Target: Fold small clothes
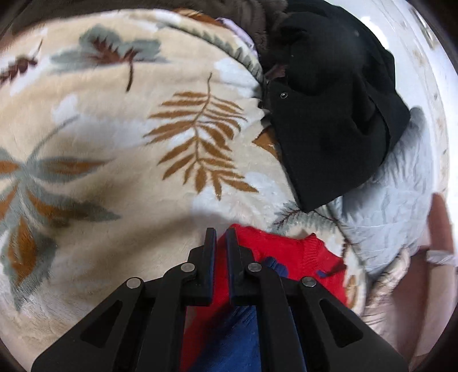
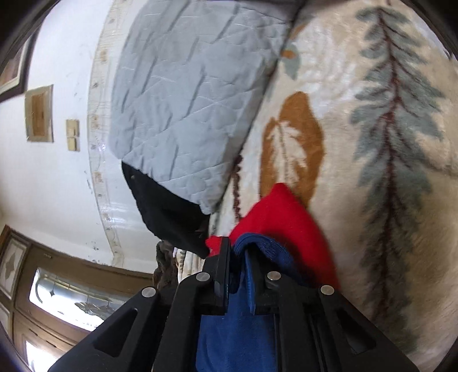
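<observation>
A small red and blue knit sweater (image 1: pixel 286 251) lies on a cream plush blanket with a leaf pattern (image 1: pixel 114 143). My left gripper (image 1: pixel 220 237) is shut on its red edge, and red fabric fills the narrow gap between the fingers. In the right wrist view the same sweater (image 2: pixel 280 217) hangs from my right gripper (image 2: pixel 240 251). That gripper is shut on the blue ribbed hem, which bunches between the fingers and hides most of the right one. The view is rolled sideways above the blanket (image 2: pixel 400 200).
A black garment (image 1: pixel 329 114) lies heaped beyond the sweater, partly over a pale grey quilted pillow (image 1: pixel 395 206). The pillow (image 2: pixel 186 100) and black garment (image 2: pixel 169 211) lie against a white wall (image 2: pixel 57 171). Dark brown fur (image 1: pixel 252 17) lies at the far edge.
</observation>
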A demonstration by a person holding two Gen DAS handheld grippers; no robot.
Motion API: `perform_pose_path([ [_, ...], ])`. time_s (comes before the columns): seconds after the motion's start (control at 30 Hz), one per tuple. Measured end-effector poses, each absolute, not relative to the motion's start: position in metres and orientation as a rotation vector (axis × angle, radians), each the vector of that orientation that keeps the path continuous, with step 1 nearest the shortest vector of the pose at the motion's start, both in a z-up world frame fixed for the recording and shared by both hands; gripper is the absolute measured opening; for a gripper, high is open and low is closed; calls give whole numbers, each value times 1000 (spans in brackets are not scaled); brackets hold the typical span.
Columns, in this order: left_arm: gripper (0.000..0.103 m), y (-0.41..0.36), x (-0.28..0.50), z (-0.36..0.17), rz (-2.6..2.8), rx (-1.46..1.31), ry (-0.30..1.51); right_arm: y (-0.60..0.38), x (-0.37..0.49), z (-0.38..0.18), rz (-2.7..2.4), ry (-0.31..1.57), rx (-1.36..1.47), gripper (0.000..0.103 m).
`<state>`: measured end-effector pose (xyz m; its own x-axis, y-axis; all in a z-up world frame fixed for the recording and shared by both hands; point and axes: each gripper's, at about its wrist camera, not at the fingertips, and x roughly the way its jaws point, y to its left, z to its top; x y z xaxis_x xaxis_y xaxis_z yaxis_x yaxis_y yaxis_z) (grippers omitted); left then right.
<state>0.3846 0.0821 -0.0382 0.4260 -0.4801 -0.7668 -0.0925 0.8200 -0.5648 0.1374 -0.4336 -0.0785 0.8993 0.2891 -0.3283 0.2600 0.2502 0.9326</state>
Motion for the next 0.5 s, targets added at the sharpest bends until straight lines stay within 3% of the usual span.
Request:
perform_pose_path([
  [0.07,5,90,376,-35,-274,-589,1111,-439,131,-76,36,455,1362,16],
  [0.13,5,93,368,-30,-310,-576,1116,-442,123,-64,34,401,1329,36],
  [0.2,8,93,357,-27,-359,-567,1130,-443,114,-48,-27,368,1222,46],
  [0.33,43,80,337,-19,-438,-482,1153,-443,115,-38,-89,415,1089,48],
  [0.5,50,58,323,-13,-472,-355,1174,-428,136,-52,-106,583,982,48],
])
